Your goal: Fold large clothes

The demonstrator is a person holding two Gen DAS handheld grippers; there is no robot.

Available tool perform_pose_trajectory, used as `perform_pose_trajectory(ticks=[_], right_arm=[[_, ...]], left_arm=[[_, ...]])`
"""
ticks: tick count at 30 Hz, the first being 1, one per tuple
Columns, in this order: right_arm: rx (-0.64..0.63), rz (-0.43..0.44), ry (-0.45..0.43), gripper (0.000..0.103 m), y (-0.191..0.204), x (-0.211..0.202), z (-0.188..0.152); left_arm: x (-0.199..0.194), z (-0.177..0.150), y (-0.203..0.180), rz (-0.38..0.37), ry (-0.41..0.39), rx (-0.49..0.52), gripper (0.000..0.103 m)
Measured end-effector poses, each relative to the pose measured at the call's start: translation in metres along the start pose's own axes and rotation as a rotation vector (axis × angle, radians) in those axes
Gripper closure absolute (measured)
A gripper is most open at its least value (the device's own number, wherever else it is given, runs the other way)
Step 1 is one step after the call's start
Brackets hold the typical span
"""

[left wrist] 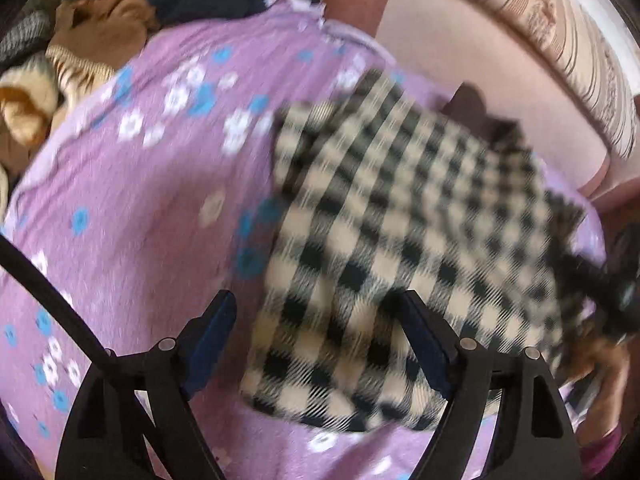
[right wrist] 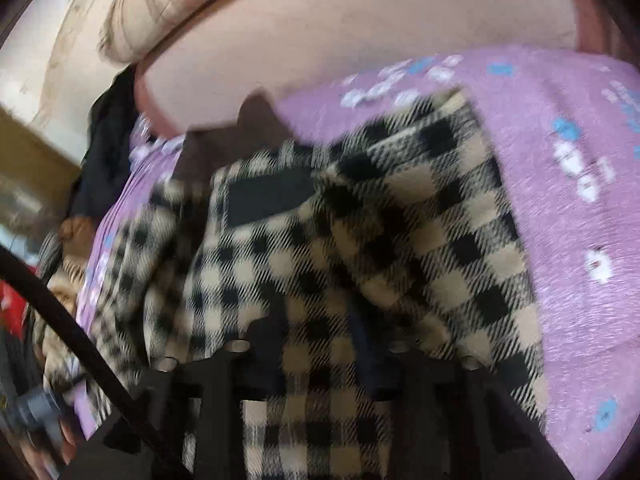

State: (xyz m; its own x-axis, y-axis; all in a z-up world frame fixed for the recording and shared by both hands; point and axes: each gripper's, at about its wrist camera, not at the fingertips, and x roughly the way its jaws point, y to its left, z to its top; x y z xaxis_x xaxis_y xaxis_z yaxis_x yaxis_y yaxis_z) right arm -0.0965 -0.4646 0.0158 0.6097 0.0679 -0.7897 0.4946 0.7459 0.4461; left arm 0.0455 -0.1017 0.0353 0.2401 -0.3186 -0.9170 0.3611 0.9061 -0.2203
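nearest the left wrist camera, the left gripper (left wrist: 318,344) points steeply down, its jaws spread wide with nothing pinched; the near corner of the black-and-cream checked woollen garment (left wrist: 400,248) lies between and under them, and whether the right-hand finger touches the cloth is unclear in the blur. a black strap (left wrist: 52,292) crosses the lower left of that view. the garment lies partly folded on the bed's lilac sheet with blue and white flowers (left wrist: 152,208). in the right wrist view the right gripper (right wrist: 320,344) is low against the same garment (right wrist: 340,240), whose folds cover its fingers; the jaws are narrowed, but whether they pinch the cloth cannot be told. farther off, a heap of tan and striped clothes (left wrist: 80,52) sits at the sheet's far left edge, and a pale pink padded headboard (right wrist: 360,40) rises beyond the garment.
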Motion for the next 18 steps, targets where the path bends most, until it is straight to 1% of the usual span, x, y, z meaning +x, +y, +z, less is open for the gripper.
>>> perform_pose_trajectory(ticks=[1, 3, 4, 5, 8, 10, 11, 12, 13, 14, 15, 16, 17, 18], right_arm=[[-0.001, 0.031, -0.013, 0.068, 0.006, -0.007, 0.001], [-0.046, 0.13, -0.041, 0.067, 0.03, -0.022, -0.002], [-0.075, 0.145, -0.047, 0.065, 0.041, -0.025, -0.003], [-0.119, 0.154, -0.047, 0.064, 0.056, -0.025, -0.005], [-0.149, 0.191, -0.001, 0.064, 0.085, -0.003, -0.002], [-0.158, 0.216, 0.002, 0.064, 0.097, 0.008, -0.002], [-0.177, 0.216, -0.006, 0.078, 0.104, 0.017, 0.004], [-0.201, 0.183, -0.029, 0.091, 0.11, 0.022, 0.006], [-0.217, 0.145, -0.043, 0.096, 0.114, 0.034, 0.009], [-0.22, 0.097, -0.055, 0.096, 0.111, 0.045, 0.011], [-0.171, 0.04, -0.029, 0.096, 0.098, 0.063, 0.013], [-0.118, 0.084, 0.0, 0.097, 0.085, 0.069, 0.013], [-0.091, 0.122, -0.01, 0.097, 0.081, 0.063, 0.014], [-0.084, 0.136, -0.012, 0.097, 0.079, 0.056, 0.014]], left_arm=[[0.003, -0.005, 0.006, -0.018, 0.003, -0.016, 0.021], [0.01, -0.011, 0.018, -0.053, 0.017, -0.075, 0.021], [0.012, -0.01, 0.022, -0.072, 0.024, -0.108, 0.02], [0.01, -0.009, 0.022, -0.075, 0.017, -0.111, 0.02], [0.004, -0.008, 0.017, -0.042, -0.019, -0.066, 0.02], [0.0, -0.011, 0.013, -0.018, -0.036, -0.033, 0.02], [0.001, -0.011, 0.013, -0.017, -0.035, -0.026, 0.02], [0.003, -0.01, 0.014, -0.021, -0.031, -0.028, 0.02], [0.005, -0.01, 0.015, -0.026, -0.028, -0.035, 0.02], [0.006, -0.009, 0.017, -0.029, -0.025, -0.041, 0.02], [0.011, -0.006, 0.018, -0.036, -0.018, -0.057, 0.02], [0.011, -0.005, 0.019, -0.037, -0.013, -0.065, 0.02], [0.012, -0.004, 0.019, -0.038, -0.01, -0.066, 0.02], [0.01, -0.004, 0.019, -0.038, -0.012, -0.06, 0.02]])
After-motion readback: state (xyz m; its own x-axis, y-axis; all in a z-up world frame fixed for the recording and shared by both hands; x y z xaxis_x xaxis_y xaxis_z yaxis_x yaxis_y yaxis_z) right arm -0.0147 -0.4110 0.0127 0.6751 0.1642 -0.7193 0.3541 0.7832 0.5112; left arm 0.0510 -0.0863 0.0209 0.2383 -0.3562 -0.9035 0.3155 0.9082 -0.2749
